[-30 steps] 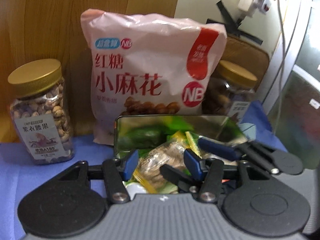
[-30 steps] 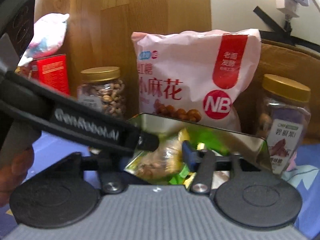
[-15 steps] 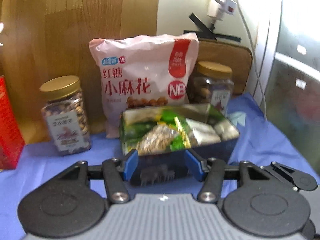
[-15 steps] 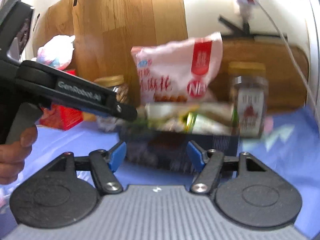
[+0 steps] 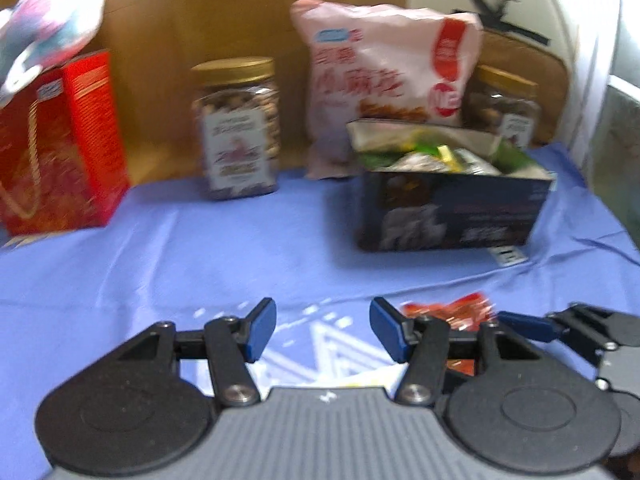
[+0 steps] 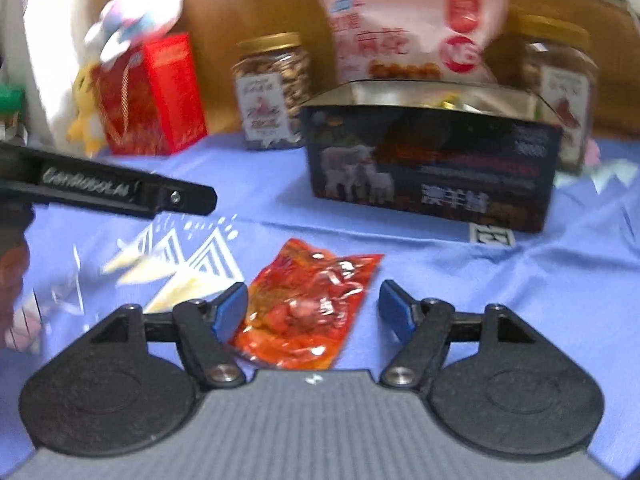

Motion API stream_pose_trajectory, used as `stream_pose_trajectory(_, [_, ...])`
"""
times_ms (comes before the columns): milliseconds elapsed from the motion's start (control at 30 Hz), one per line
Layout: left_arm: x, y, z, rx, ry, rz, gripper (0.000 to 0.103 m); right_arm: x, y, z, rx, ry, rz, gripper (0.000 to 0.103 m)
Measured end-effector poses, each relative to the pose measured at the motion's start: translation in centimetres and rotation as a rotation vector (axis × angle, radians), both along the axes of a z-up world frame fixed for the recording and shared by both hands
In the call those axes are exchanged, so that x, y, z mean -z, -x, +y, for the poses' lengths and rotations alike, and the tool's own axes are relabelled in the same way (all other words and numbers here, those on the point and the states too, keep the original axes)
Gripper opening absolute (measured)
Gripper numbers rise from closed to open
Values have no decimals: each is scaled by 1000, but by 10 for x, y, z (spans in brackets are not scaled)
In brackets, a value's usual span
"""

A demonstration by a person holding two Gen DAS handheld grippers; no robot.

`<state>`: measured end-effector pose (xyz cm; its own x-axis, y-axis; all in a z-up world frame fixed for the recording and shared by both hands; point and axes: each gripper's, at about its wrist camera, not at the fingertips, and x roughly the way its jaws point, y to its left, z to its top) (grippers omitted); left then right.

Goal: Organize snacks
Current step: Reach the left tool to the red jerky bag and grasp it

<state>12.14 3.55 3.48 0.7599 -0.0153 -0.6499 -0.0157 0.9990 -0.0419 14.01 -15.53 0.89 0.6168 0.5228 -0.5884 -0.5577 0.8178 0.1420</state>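
1. A wooden panel backs the scene, and a blue cloth (image 6: 520,280) covers the table, with the snacks set along the rear edge
2. Largest at the back is the pink snack bag (image 6: 408,24), leaning upright against the wood behind the dark open box (image 6: 432,168), which is already part full of wrapped snacks (the contents show best in the left wrist view)
3. 2 gold-lidded nut jars (image 6: 274,92) flank the bag, and a red carton (image 6: 152,96) stands off to the left with a soft toy on top
4. The red snack packet (image 6: 308,308) lies flat on the cloth in front of the box, well apart from it
5. The right gripper (image 6: 314,308) has its jaws opening, straddling the packet with neither pad pressing on it; I judge the packet the next item to collect
6. The left gripper (image 5: 322,330) is part open and holds nothing, over bare cloth
7. To do it well: lower the right pads to cloth level, pinch the packet across its narrow width near the middle, avoid catching the cloth, then lift clear before carrying it over the box rim
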Motion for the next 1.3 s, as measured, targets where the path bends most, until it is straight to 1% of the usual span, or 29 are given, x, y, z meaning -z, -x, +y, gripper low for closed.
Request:
stream_pose_trajectory(33, [3, 2, 5, -13, 1, 6, 53, 0, 3, 4, -17, 25, -16, 70])
stream_pose_trajectory(67, [6, 3, 10, -26, 2, 10, 53, 0, 8, 8, -42, 41, -30, 65])
stream_pose_trajectory(100, [9, 5, 14, -37, 3, 15, 53, 1, 15, 8, -72, 45, -38, 62])
stream_pose_trajectory(233, [17, 10, 29, -70, 14, 32, 53, -2, 46, 25, -209, 65, -96, 58])
stream_pose_trajectory(333, [21, 15, 37, -83, 25, 35, 53, -4, 79, 36, -368, 76, -121, 59])
stream_pose_trajectory(400, [23, 18, 42, -89, 33, 38, 54, -5, 101, 39, -429, 77, -150, 60])
stream_pose_trajectory(467, [24, 25, 50, -92, 55, 44, 54, -5, 112, 36, -421, 75, -170, 62])
stream_pose_trajectory(567, [23, 37, 63, -72, 99, 38, 57, -5, 111, 22, -359, 16, -104, 68])
stream_pose_trajectory(633, [21, 47, 67, -37, 126, 31, 60, -4, 109, 14, -319, -12, -64, 69])
stream_pose_trajectory(700, [20, 55, 67, 17, 151, 27, 62, -3, 112, 13, -294, -9, -66, 70])
stream_pose_trajectory(800, [20, 59, 58, 85, 161, 34, 63, -2, 110, 12, -212, 25, -88, 71])
stream_pose_trajectory(833, [20, 60, 54, 100, 155, 37, 63, -3, 107, 10, -189, 20, -78, 71])
stream_pose_trajectory(900, [20, 61, 49, 128, 149, 34, 63, -7, 107, 7, -199, -24, -51, 71])
stream_pose_trajectory(967, [20, 61, 45, 158, 151, 37, 62, -9, 109, 8, -244, -63, -26, 73])
stream_pose_trajectory(1000, [22, 61, 43, 175, 151, 50, 59, -9, 112, 13, -266, -64, -26, 74])
stream_pose_trajectory(1033, [25, 61, 40, 190, 149, 66, 53, -8, 115, 20, -287, -48, -33, 74])
stream_pose_trajectory(1067, [28, 61, 38, 206, 146, 86, 49, -6, 118, 27, -303, -19, -42, 74])
stream_pose_trajectory(1100, [29, 64, 36, 214, 128, 77, 49, -3, 121, 33, -310, 21, -54, 77])
stream_pose_trajectory(1167, [29, 71, 32, 242, 126, 71, 40, 0, 124, 37, -312, 48, -80, 79])
stream_pose_trajectory(1200, [29, 74, 32, 252, 142, 75, 37, -1, 122, 36, -313, 47, -73, 79])
stream_pose_trajectory(1233, [29, 75, 32, 257, 158, 84, 37, -1, 118, 32, -295, 48, -75, 79])
stream_pose_trajectory(1267, [29, 77, 32, 257, 168, 87, 37, -2, 114, 28, -266, 56, -82, 83])
stream_pose_trajectory(1300, [30, 78, 32, 266, 186, 98, 35, -2, 110, 22, -248, 57, -78, 83])
